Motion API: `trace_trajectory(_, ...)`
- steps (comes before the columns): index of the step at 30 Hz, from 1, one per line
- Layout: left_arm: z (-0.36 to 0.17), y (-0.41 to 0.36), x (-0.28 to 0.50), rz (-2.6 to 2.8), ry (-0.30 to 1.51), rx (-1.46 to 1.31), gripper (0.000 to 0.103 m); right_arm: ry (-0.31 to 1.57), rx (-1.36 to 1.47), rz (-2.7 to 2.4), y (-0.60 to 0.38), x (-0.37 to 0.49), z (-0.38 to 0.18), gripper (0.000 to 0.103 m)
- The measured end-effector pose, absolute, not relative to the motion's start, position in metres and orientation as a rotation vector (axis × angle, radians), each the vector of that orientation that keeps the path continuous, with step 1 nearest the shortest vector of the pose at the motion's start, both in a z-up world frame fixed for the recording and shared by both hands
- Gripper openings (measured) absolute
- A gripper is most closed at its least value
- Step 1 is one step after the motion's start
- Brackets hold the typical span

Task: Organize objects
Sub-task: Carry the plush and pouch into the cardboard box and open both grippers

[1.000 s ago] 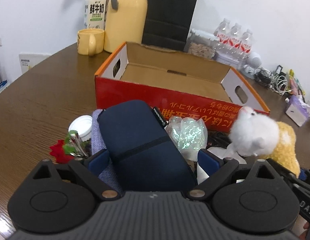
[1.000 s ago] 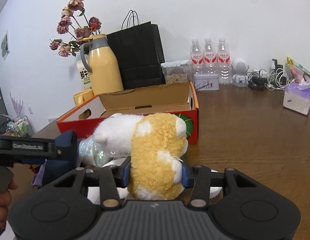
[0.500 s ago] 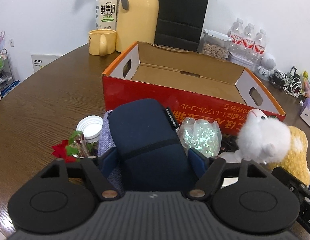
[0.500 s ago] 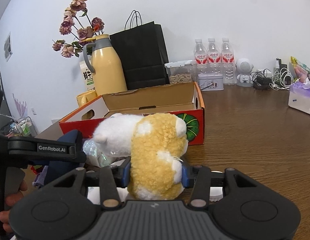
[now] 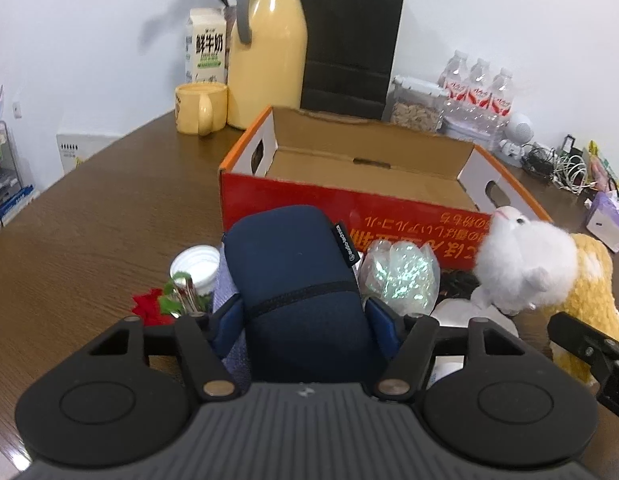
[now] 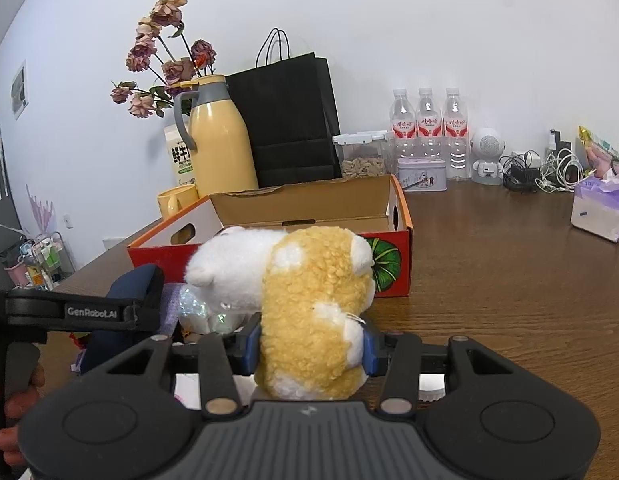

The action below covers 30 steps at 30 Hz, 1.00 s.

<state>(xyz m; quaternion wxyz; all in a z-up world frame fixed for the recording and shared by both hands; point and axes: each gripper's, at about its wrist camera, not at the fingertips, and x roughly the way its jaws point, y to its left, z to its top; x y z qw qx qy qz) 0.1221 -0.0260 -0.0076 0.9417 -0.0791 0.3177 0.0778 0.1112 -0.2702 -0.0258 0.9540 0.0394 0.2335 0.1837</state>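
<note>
My left gripper [image 5: 303, 316] is shut on a navy blue zip pouch [image 5: 297, 280] and holds it above a pile of small things in front of the open red cardboard box [image 5: 349, 208]. My right gripper [image 6: 309, 344] is shut on a yellow and white plush toy [image 6: 305, 300], held up just in front of the box [image 6: 393, 216]. The plush [image 5: 525, 264] shows at the right of the left wrist view. The pile holds a shiny crinkled bag [image 5: 397, 272], a white lid [image 5: 195, 266], a red artificial flower [image 5: 149, 308] and a lilac cloth [image 5: 225, 292].
Behind the box stand a yellow thermos jug [image 5: 265, 44], a yellow mug [image 5: 199, 108], a milk carton [image 5: 205, 48], a black paper bag [image 5: 349, 40], a snack container [image 5: 417, 104] and water bottles [image 5: 477, 88]. Cables [image 6: 545, 172] and a tissue pack [image 6: 599, 208] lie at the right.
My left gripper closed on the navy pouch and lifted it up and back. My right gripper rose slightly with the plush still held.
</note>
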Motion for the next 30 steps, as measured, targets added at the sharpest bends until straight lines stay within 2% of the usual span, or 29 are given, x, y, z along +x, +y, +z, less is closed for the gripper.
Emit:
trace_trajectory(10,0.042,-0.025,0.118,0.068,0.527,-0.091,0.067,0.404,0.045,0.378,-0.261,0.121,0.001,0.045)
trace_trajectory(18,0.080,-0.026,0.166,0.033,0.464,-0.058,0.066,0.344,0.020,0.380,-0.243,0.167,0.034,0.045)
trace_trajectory(24,0.077,-0.025,0.235,0.080,0.506,-0.013,0.066,0.353,0.003,0.359,-0.224,0.227,0.049,0.045)
trace_trajectory(30,0.053,-0.023,0.306,0.094,0.599,0.012,0.066,0.431,-0.017,0.344,-0.208,0.292,0.033,0.045)
